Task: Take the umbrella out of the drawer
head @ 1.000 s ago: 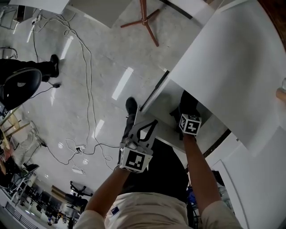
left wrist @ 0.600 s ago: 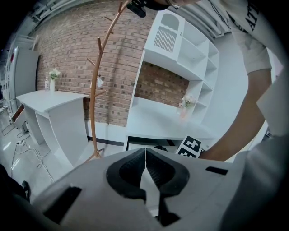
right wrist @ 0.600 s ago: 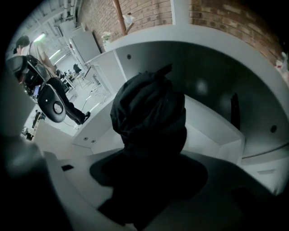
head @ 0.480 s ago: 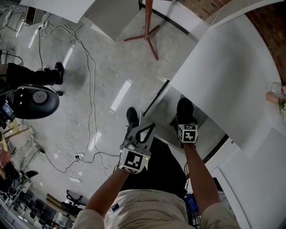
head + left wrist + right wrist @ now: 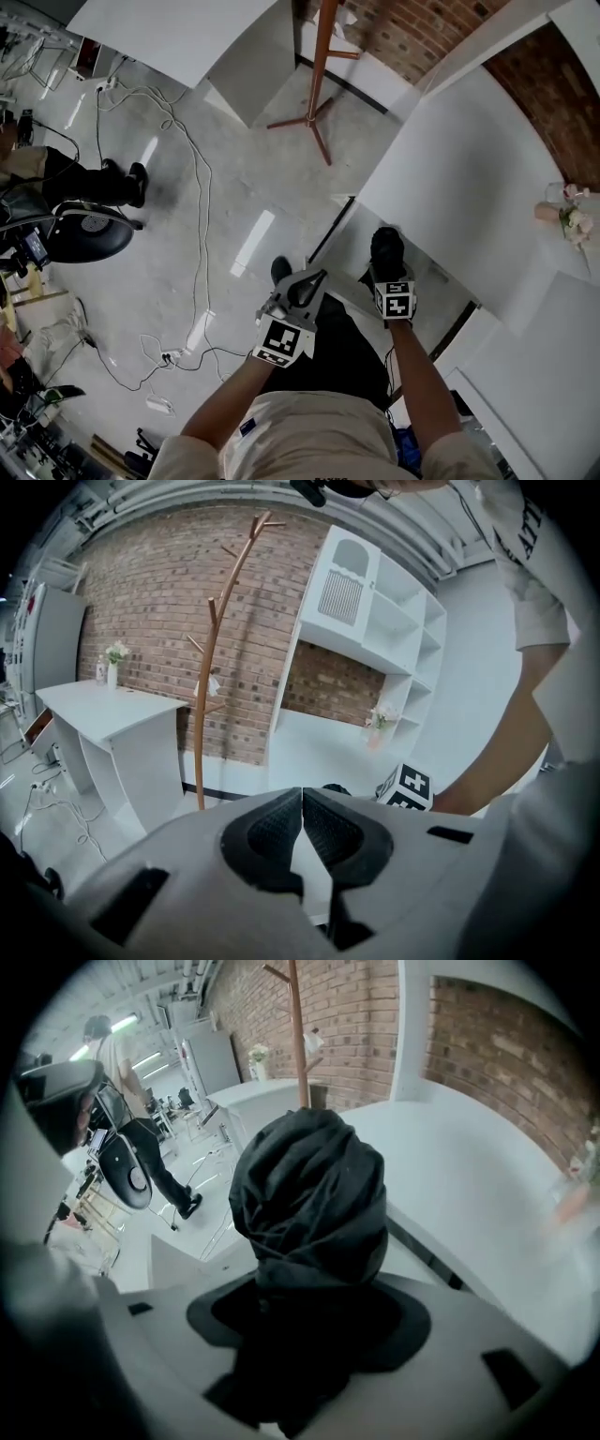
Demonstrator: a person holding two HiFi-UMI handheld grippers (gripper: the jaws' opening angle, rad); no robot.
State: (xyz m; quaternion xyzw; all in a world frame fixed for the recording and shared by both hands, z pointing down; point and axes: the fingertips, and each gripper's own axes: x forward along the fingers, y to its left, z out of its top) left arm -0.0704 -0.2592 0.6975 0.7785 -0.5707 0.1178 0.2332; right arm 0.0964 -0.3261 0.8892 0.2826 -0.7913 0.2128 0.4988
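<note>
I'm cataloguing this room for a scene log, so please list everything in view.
umbrella: one, black, folded, between the right gripper's jaws
desk: one, white, right side of the head view
shelf unit: one, white, above the desk
table: one, white, top left
flower vases: two, pale, one on the table and one on the desk
coat stand: one, brown wood, by the brick wall
cables: several, on the grey floor
office chair: one, black, far left
bystander: one, dark trousers, beside the chair
left gripper: white, jaws together, empty
right gripper: white, clamped on the umbrella
</note>
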